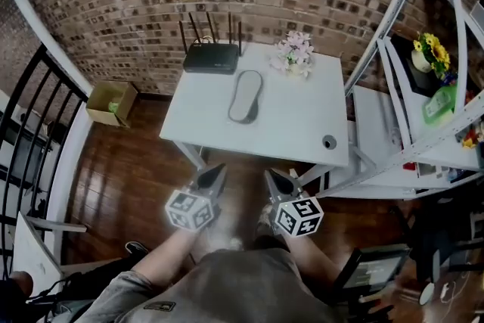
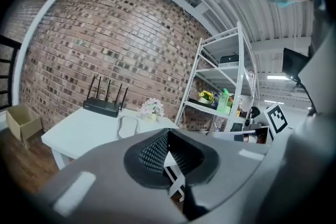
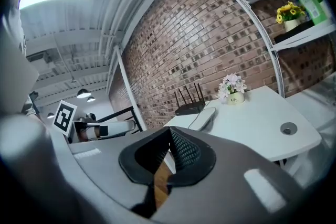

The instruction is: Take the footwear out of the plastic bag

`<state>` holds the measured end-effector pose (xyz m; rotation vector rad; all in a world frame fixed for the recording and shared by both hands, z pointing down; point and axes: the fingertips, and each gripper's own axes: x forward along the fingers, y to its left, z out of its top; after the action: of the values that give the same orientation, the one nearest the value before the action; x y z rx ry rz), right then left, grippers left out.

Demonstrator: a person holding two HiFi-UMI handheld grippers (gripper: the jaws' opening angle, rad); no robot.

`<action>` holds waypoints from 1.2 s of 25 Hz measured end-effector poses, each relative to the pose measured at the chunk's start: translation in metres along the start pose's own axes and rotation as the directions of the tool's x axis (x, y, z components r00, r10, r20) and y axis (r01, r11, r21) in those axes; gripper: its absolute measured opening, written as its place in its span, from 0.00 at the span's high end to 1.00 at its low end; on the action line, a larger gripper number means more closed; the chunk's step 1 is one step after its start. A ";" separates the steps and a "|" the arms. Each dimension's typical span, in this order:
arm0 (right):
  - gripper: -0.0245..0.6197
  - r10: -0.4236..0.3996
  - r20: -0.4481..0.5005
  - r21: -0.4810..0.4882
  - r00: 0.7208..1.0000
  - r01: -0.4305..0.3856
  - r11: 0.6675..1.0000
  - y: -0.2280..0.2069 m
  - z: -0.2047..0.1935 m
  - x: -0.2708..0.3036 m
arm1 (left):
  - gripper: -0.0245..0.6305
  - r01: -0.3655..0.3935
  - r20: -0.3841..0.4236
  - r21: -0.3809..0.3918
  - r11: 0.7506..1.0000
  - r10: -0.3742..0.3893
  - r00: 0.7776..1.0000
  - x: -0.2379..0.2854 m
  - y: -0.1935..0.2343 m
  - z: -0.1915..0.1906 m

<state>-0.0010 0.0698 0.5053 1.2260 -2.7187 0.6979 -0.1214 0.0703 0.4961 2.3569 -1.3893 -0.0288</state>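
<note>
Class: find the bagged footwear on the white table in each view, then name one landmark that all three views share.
Head view: the bagged footwear lies mid-way across the white table, just above picture centre.
Left gripper view: the footwear sits left of centre, below mid-height.
Right gripper view: the footwear sits slightly right of centre, below mid-height.
Shared landmark: the black router behind it.

Two tongs are showing: left tongs (image 1: pixel 219 170) and right tongs (image 1: pixel 271 175). Ahead of them, one bench (image 1: pixel 302 128) is carrying one router (image 1: pixel 212 57), one bagged slipper (image 1: pixel 246 95) and one flowerpot (image 1: pixel 295 57). One box (image 1: pixel 111 103) is sitting to their left. One rack (image 1: pixel 393 155) is standing to their right, holding one bottle (image 1: pixel 439 104).
</note>
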 end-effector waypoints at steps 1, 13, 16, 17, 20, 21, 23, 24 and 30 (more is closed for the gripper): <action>0.95 0.004 0.000 0.002 1.000 -0.004 1.000 -0.007 0.004 0.009 | 0.96 -0.008 -0.005 0.002 1.000 0.008 1.000 0.009 0.006 0.002; 0.95 0.045 -0.048 0.032 0.998 -0.043 0.999 -0.120 0.039 0.095 | 0.96 -0.146 -0.064 0.030 0.989 0.148 0.987 0.124 0.069 0.022; 0.95 0.043 -0.079 0.042 0.996 -0.040 0.998 -0.130 0.035 0.108 | 0.96 -0.168 -0.085 0.031 0.985 0.170 0.982 0.135 0.083 0.021; 0.95 0.042 -0.089 0.046 0.995 -0.038 0.998 -0.132 0.033 0.112 | 0.96 -0.173 -0.095 0.030 0.984 0.175 0.980 0.138 0.088 0.020; 0.95 0.030 -0.109 0.045 0.994 -0.025 0.999 -0.140 0.033 0.129 | 0.96 -0.165 -0.117 0.035 0.986 0.168 0.979 0.152 0.105 0.019; 0.95 0.021 -0.114 0.042 0.993 -0.017 0.999 -0.143 0.033 0.135 | 0.96 -0.157 -0.124 0.037 0.987 0.160 0.979 0.158 0.111 0.019; 0.95 -0.002 -0.124 0.041 0.992 0.007 0.999 -0.147 0.034 0.150 | 0.96 -0.137 -0.142 0.040 0.990 0.141 0.980 0.168 0.126 0.018; 0.95 -0.017 -0.129 0.043 0.992 0.023 0.999 -0.149 0.033 0.156 | 0.96 -0.125 -0.154 0.041 0.991 0.130 0.980 0.172 0.133 0.018; 0.95 -0.117 -0.184 0.053 0.976 0.129 0.990 -0.160 0.024 0.189 | 0.96 -0.045 -0.227 0.033 0.998 0.052 0.972 0.197 0.170 0.007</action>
<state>-0.0095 -0.1638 0.5908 1.2645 -2.4702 0.8427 -0.1659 -0.1703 0.5853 2.2640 -1.3415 0.2688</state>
